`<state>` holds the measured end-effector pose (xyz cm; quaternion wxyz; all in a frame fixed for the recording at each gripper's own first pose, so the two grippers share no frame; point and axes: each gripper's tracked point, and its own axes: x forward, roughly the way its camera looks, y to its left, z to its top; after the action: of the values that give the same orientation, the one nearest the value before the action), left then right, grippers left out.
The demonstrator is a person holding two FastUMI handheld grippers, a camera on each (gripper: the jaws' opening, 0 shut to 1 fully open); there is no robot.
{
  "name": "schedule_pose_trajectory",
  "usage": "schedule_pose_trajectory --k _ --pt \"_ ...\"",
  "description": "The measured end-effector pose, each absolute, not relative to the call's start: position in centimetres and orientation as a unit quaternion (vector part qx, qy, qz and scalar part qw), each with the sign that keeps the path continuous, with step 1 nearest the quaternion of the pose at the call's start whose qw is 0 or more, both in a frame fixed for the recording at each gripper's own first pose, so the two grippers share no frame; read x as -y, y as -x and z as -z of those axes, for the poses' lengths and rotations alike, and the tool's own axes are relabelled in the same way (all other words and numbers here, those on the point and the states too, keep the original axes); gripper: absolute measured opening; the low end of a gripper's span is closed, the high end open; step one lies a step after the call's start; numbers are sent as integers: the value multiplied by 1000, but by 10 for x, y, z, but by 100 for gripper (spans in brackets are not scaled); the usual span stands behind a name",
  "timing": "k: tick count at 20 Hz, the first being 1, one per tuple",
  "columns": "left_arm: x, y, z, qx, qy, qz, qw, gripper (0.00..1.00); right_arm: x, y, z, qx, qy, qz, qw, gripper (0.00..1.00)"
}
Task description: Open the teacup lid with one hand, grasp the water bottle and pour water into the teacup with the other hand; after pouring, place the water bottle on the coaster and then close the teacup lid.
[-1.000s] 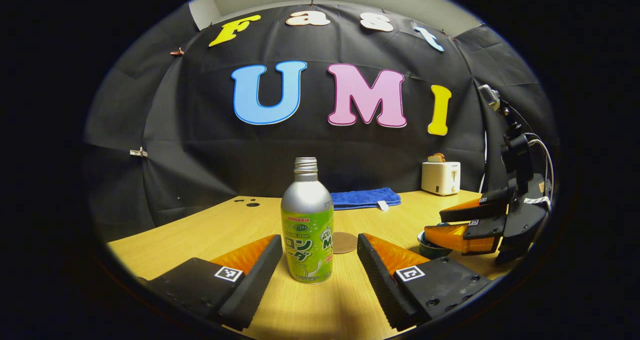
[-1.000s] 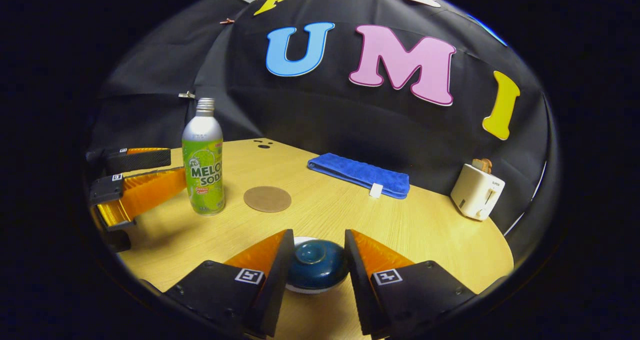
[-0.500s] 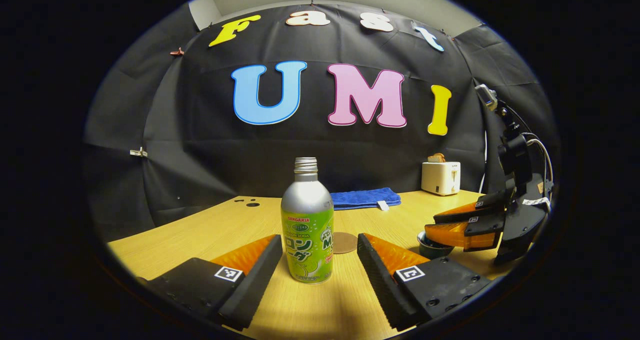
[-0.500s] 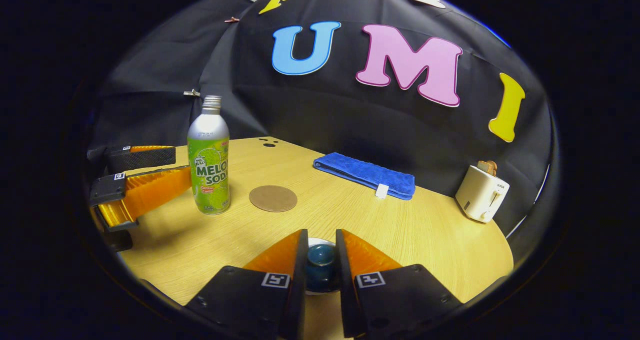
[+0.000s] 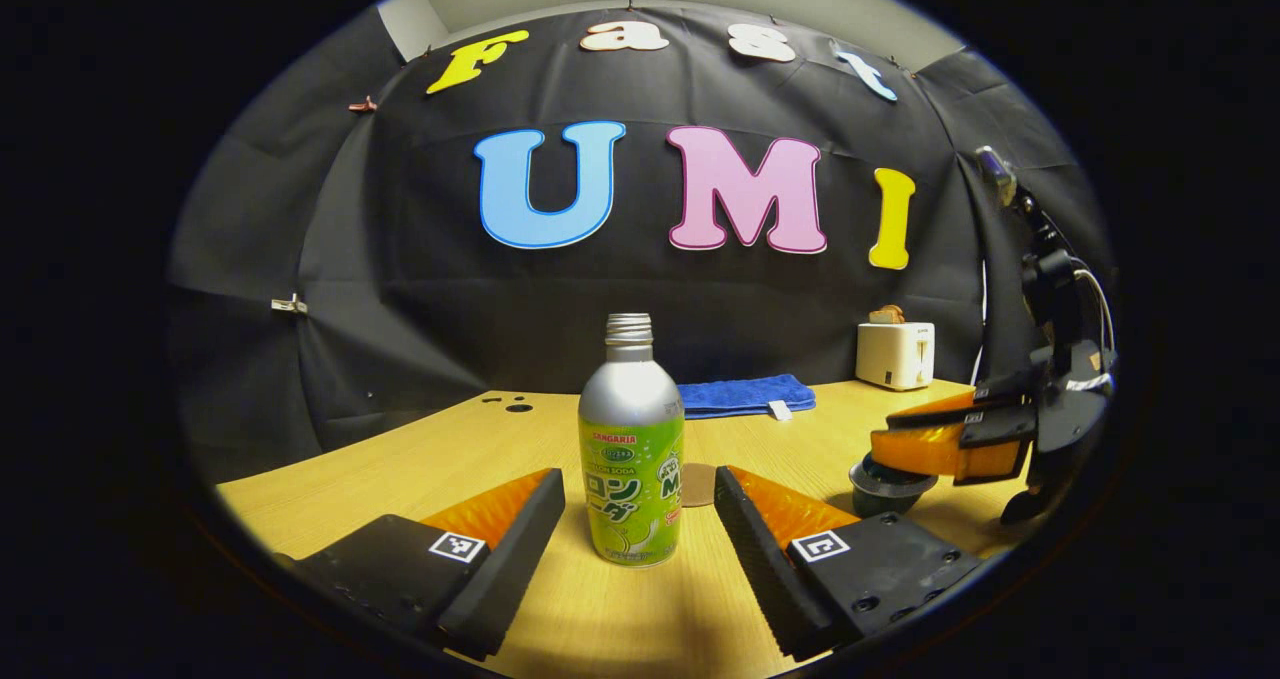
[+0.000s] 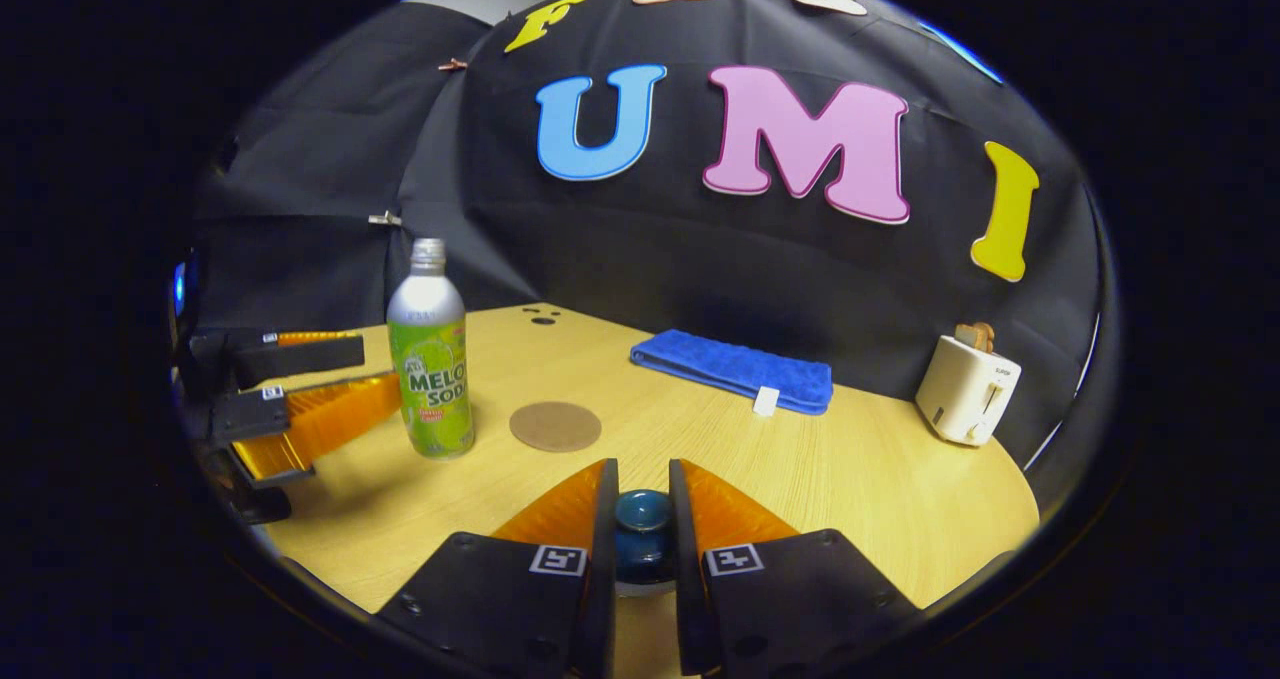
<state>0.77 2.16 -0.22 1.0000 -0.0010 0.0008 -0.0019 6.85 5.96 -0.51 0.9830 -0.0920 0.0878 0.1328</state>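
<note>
The teacup lid (image 6: 642,524) is a dark blue glazed dome with a small knob; you hold it pinched by that knob between both fingers of the right tongs (image 6: 641,519). In the left gripper view the lid (image 5: 884,482) hangs just under those tongs (image 5: 935,449), and whether it has cleared the teacup cannot be told; the cup itself is hidden. Judge the lid stiff, smooth and breakable: glaze on a narrow knob is likely to slip, so keep the pinch square and level and lift straight up.

The water bottle (image 5: 632,457) stands upright on the tabletop (image 5: 420,459), uncapped, between the 2 fingers of the left tongs (image 5: 636,504), which are spread wide and touch neither side. It is a metal bottle with a bare upper shoulder and a glossy printed sleeve below. Judge it rigid but thin-walled and slick; how full it is cannot be seen, so treat it as heavy. Take hold at mid-body on the sleeve, where the wall is straight, not on the tapering shoulder.

In the right gripper view the bottle (image 6: 432,359) stands near the round coaster (image 6: 555,426), which lies flat and bare just beside it, toward the middle of the tabletop.

Farther back lie a folded blue towel (image 6: 735,367) and a white toaster (image 6: 966,389), well apart from the work.
</note>
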Motion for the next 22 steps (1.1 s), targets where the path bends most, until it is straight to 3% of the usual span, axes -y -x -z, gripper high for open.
schedule_pose_trajectory --k 4,5,7,15,16,18,22 --pt "-29 -19 2 -2 2 -12 1000 95 -50 -56 -19 -57 65 -135 987 28" --pt "-28 -23 1 -1 1 -11 1000 95 -44 -54 -24 -50 63 -131 988 24" --pt "-27 -30 2 0 1 -4 1000 95 -31 -50 -27 -39 55 -120 991 28" --pt "-24 -65 1 1 -1 11 1000 95 19 -38 -3 -44 12 -67 997 28" --pt "-24 -69 1 1 -2 13 1000 95 23 -38 -2 -40 13 -61 997 24" --pt "-24 -78 1 1 -4 15 1000 95 25 -38 1 -36 14 -57 998 28" --pt "-22 -92 1 1 -11 19 1000 95 27 -39 10 -35 7 -61 997 28"
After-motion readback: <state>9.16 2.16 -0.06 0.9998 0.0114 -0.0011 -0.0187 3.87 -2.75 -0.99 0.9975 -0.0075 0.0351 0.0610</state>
